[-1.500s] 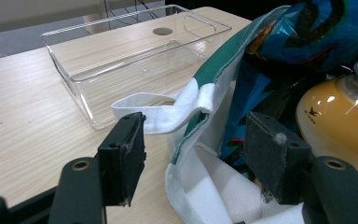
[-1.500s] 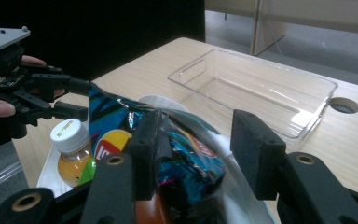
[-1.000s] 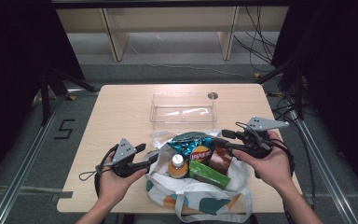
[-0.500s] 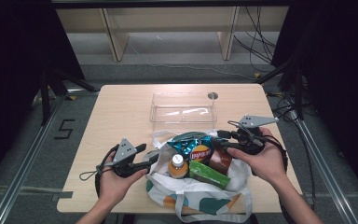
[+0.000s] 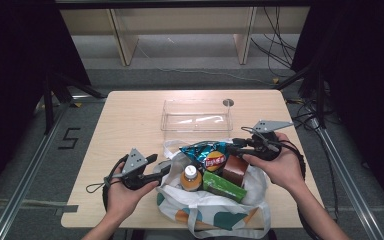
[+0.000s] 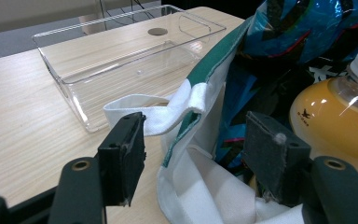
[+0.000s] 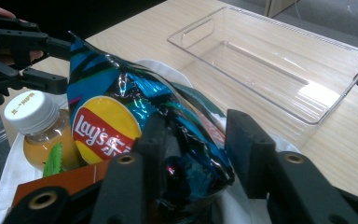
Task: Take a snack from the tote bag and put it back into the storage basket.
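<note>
The right gripper [image 5: 234, 145] is reaching into the tote bag [image 5: 215, 207] at the table's [image 5: 130, 115] 6 o'clock edge; its jaws have just been closing around the blue chip bag [image 7: 121, 116], though whether the pads are pressing it yet is hard to tell. The left gripper [image 6: 198, 154] is sitting at the bag's 9 o'clock side, jaws standing wide astride the bag's rim and white handle [image 6: 144, 112]. A clear tray [image 5: 196, 116] is lying at 12 o'clock.
</note>
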A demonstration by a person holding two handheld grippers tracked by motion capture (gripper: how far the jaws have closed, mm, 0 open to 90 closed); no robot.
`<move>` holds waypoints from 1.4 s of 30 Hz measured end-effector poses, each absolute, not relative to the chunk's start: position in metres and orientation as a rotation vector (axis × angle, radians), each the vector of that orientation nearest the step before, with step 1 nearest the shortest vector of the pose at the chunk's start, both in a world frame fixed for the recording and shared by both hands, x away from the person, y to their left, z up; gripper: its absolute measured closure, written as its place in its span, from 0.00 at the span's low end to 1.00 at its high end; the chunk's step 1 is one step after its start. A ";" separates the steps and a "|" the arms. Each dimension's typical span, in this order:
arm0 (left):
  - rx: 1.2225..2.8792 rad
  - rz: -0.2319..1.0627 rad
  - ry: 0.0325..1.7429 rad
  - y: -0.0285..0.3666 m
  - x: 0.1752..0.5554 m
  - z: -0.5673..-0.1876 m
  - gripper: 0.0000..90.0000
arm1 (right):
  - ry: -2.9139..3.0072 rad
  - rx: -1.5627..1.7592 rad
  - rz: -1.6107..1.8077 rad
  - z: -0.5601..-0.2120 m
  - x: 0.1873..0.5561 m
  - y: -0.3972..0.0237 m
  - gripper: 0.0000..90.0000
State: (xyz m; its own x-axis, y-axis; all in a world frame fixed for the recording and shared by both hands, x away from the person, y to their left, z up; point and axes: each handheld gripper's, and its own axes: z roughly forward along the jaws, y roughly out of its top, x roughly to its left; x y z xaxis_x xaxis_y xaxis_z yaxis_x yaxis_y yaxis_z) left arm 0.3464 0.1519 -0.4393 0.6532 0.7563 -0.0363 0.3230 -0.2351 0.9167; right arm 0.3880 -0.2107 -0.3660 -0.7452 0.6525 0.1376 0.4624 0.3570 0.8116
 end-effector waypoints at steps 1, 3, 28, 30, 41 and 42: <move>1.824 0.518 0.862 0.152 0.346 -0.439 0.42 | 2.409 0.979 1.327 -0.366 0.388 -0.211 0.76; 1.821 0.515 0.860 0.152 0.346 -0.439 0.42 | 2.400 0.971 1.321 -0.366 0.387 -0.210 0.84; 1.818 0.512 0.871 0.153 0.347 -0.441 0.42 | 2.291 0.845 1.433 -0.353 0.371 -0.208 1.00; 1.819 0.510 0.874 0.153 0.347 -0.441 0.43 | 2.298 0.842 1.432 -0.351 0.370 -0.208 1.00; 1.823 0.510 0.861 0.152 0.347 -0.442 0.43 | 2.248 0.819 1.490 -0.341 0.368 -0.211 1.00; 1.822 0.511 0.863 0.152 0.347 -0.442 0.43 | 2.225 0.821 1.498 -0.339 0.366 -0.212 1.00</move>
State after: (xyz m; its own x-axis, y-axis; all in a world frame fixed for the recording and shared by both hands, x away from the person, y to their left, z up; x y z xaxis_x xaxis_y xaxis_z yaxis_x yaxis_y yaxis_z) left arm 0.3472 0.1517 -0.4415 0.6545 0.7549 -0.0423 0.3262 -0.2314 0.9165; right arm 0.3665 -0.2115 -0.3391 -0.7773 0.6278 0.0414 0.2746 0.2793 0.9201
